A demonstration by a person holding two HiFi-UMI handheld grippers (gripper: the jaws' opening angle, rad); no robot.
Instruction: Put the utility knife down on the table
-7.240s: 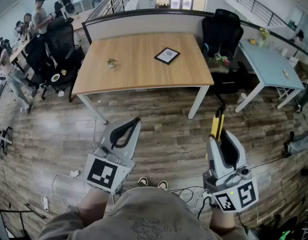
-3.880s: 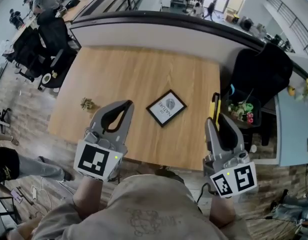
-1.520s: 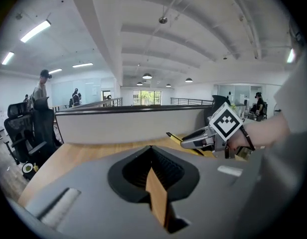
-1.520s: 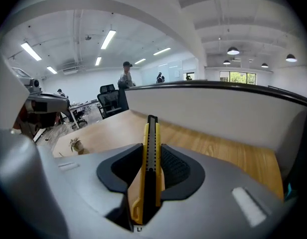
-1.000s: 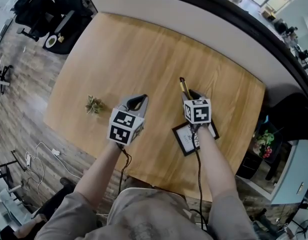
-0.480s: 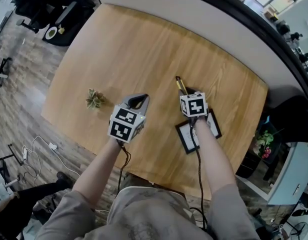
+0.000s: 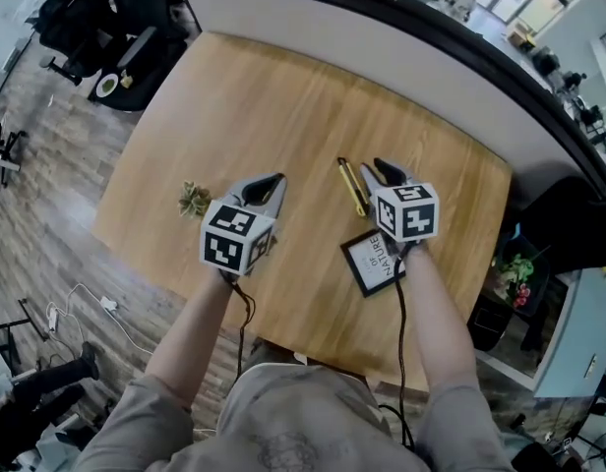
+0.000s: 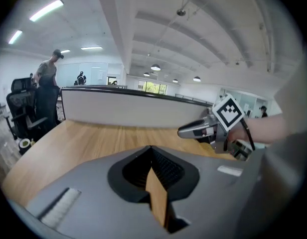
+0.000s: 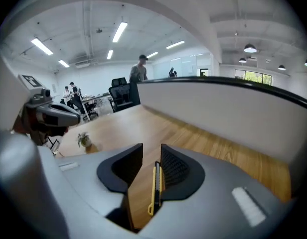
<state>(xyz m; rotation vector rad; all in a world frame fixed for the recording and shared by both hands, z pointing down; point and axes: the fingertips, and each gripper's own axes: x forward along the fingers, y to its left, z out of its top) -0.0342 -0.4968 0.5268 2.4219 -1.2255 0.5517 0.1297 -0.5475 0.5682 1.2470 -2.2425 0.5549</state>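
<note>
The utility knife [image 7: 352,186], yellow and black, lies flat on the wooden table [image 7: 264,96] just left of my right gripper [image 7: 382,173]. In the right gripper view the knife [image 9: 154,185] shows down in the gap, close by the right jaw, with the right gripper [image 9: 152,147] open above it. My left gripper [image 7: 272,182] hovers over the table left of the knife. Its tips meet with nothing between them in the left gripper view [image 8: 151,149].
A framed picture [image 7: 377,262] lies under my right wrist. A small potted plant [image 7: 194,200] stands near the table's left edge. A grey partition [image 7: 382,28] runs along the far side. Office chairs [image 7: 96,18] stand beyond the left corner.
Half a second ago the knife stuck out of my right gripper; now it lies on the table and that gripper has opened and shifted right. The left gripper drifted slightly left.
</note>
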